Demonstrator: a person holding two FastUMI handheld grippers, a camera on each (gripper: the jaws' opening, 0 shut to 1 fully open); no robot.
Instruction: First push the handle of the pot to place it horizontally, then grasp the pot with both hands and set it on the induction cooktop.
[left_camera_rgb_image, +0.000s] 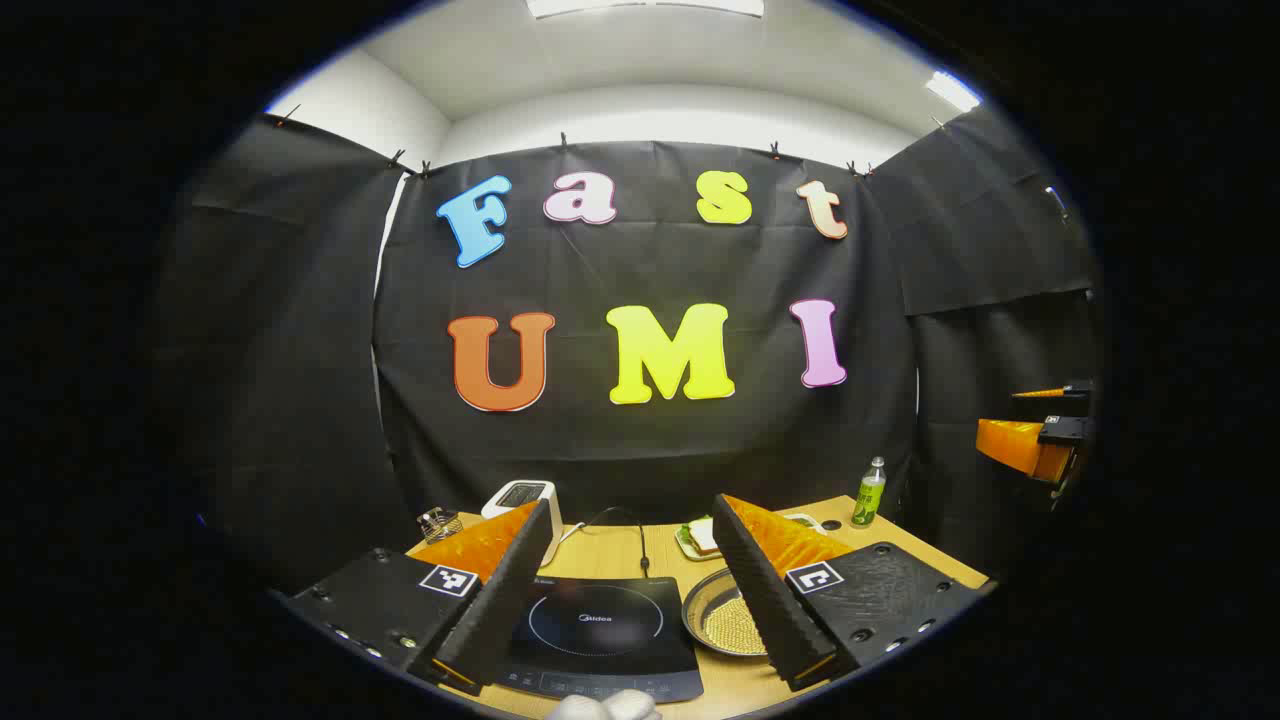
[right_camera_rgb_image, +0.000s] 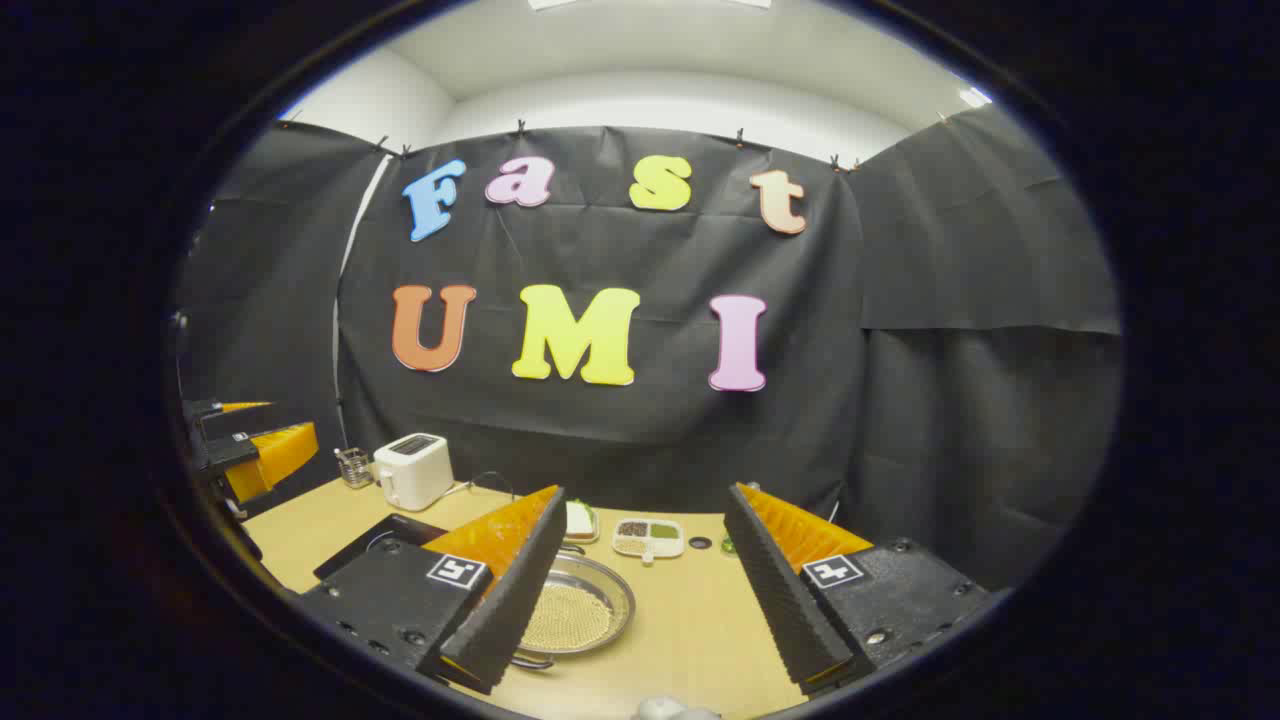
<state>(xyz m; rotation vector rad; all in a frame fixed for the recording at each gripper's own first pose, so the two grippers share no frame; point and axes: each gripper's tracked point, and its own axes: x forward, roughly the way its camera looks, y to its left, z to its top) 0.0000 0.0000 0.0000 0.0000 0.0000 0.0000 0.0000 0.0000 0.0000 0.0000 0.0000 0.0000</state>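
On the wooden bench (left_camera_rgb_image: 610, 555), the black induction cooktop (left_camera_rgb_image: 600, 630) is seen between the spread fingers of the left gripper (left_camera_rgb_image: 625, 590), which is held released and grasps nothing. Just beside the cooktop lies the round metal pot (left_camera_rgb_image: 722, 622), partly hidden behind one finger. In the right gripper view, the pot (right_camera_rgb_image: 580, 610) is seen below the right gripper (right_camera_rgb_image: 645, 570), likewise released and empty. A white toaster (right_camera_rgb_image: 413, 470) and a green bottle (left_camera_rgb_image: 870, 493) are set near the booth wall.
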